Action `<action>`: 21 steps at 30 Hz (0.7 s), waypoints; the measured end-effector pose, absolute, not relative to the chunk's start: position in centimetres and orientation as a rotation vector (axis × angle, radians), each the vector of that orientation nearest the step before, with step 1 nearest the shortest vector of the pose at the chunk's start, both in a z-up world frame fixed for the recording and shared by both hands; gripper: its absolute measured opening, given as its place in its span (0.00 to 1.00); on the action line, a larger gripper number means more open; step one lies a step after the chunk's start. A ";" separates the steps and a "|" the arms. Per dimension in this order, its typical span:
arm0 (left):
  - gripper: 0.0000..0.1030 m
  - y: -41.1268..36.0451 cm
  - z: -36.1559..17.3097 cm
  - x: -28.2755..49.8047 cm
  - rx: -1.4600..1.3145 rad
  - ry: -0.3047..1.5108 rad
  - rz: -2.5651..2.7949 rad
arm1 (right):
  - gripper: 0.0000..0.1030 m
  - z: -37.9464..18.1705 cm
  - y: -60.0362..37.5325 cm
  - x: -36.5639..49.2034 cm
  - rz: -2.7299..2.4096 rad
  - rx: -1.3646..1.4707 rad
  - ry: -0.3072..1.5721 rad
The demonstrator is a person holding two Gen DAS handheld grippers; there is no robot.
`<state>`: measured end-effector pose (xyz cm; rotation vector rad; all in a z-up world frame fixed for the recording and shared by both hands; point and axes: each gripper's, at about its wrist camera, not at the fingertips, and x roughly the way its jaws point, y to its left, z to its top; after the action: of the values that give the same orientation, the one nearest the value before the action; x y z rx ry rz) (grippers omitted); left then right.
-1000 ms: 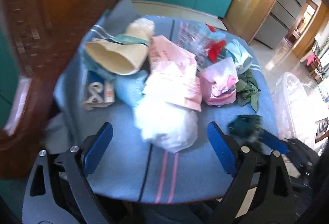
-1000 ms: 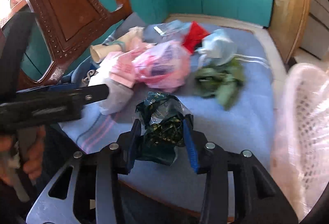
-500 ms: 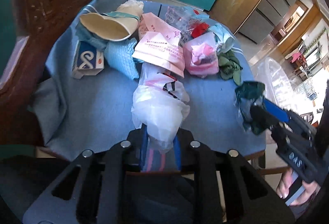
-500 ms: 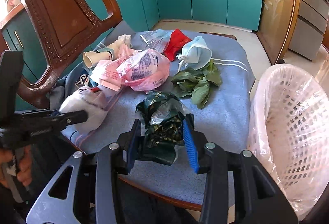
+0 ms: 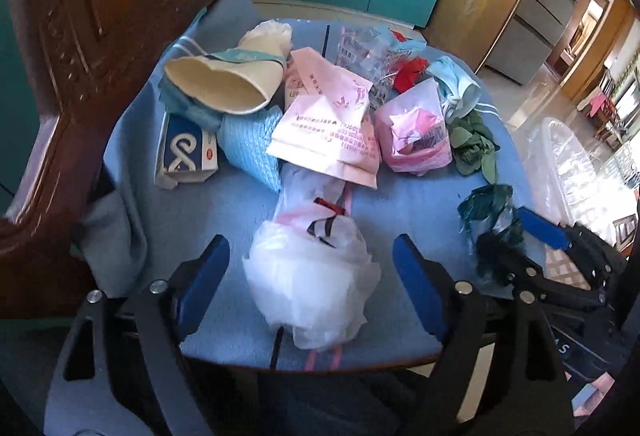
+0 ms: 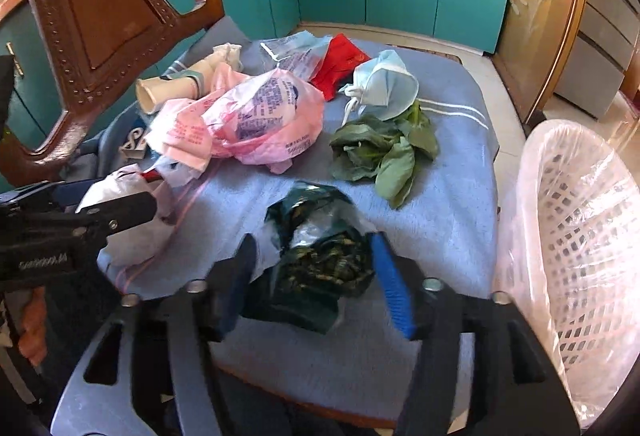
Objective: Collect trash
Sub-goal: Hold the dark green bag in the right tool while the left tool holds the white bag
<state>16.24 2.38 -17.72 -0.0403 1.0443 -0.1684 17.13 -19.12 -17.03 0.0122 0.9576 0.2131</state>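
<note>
1. Hand-held gripper, left (image 5: 310, 288): my fingers stand wide apart, one on each side of the white bag (image 5: 312, 276), gripping nothing.
2. White bag: it lies on the table (image 5: 400, 212), dead ahead, long axis running away from me.
3. Hand-held gripper, right (image 6: 316, 276): clamped on the green wrapper (image 6: 320, 256), with the basket (image 6: 580, 220) just beside it to my right.
4. Judgement: my left is nearer the bag.

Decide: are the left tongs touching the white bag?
Apart. Left wrist view shows blue tablecloth between the white bag and the left tongs on both sides.
</note>
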 end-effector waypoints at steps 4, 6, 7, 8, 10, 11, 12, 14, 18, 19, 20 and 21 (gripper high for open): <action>0.48 2.2 -18.4 16.1 -0.017 1.070 -0.182 | 0.62 -18.0 -18.7 17.9 0.211 0.003 0.978; 0.43 2.5 -18.5 15.9 -0.031 1.069 -0.190 | 0.59 -18.1 -18.5 17.9 0.220 0.000 0.977; 0.41 2.7 -18.4 15.8 -0.036 1.068 -0.193 | 0.51 -18.0 -18.4 17.8 0.230 -0.001 0.976; 0.39 2.7 -18.3 15.7 -0.038 1.066 -0.193 | 0.50 -18.0 -18.3 17.8 0.236 -0.002 0.976; 0.38 2.7 -18.1 15.4 -0.036 1.059 -0.194 | 0.48 -17.8 -18.4 17.7 0.247 0.006 0.973; 0.37 2.7 -17.9 15.2 -0.032 1.055 -0.196 | 0.48 -17.7 -18.3 17.6 0.250 0.008 0.972; 0.37 2.7 -17.7 14.9 -0.029 1.049 -0.198 | 0.48 -17.6 -18.3 17.5 0.252 0.010 0.970; 0.37 2.6 -17.1 14.3 -0.018 1.031 -0.195 | 0.48 -17.5 -18.3 17.3 0.249 0.011 0.967; 0.37 2.8 -16.1 13.5 -0.011 0.996 -0.181 | 0.48 -17.3 -18.3 16.9 0.249 0.017 0.969; 0.37 2.9 -15.8 13.3 -0.010 0.986 -0.176 | 0.48 -17.2 -18.3 16.8 0.249 0.018 0.968; 0.37 3.0 -15.5 13.2 -0.012 0.978 -0.173 | 0.48 -17.2 -18.3 16.8 0.249 0.019 0.968; 0.37 3.1 -15.3 13.1 -0.013 0.971 -0.171 | 0.48 -17.1 -18.3 16.8 0.249 0.018 0.966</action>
<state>13.11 3.05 -15.31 -0.0131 0.9713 -0.1708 16.76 -18.27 -17.13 0.0177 0.9659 0.2492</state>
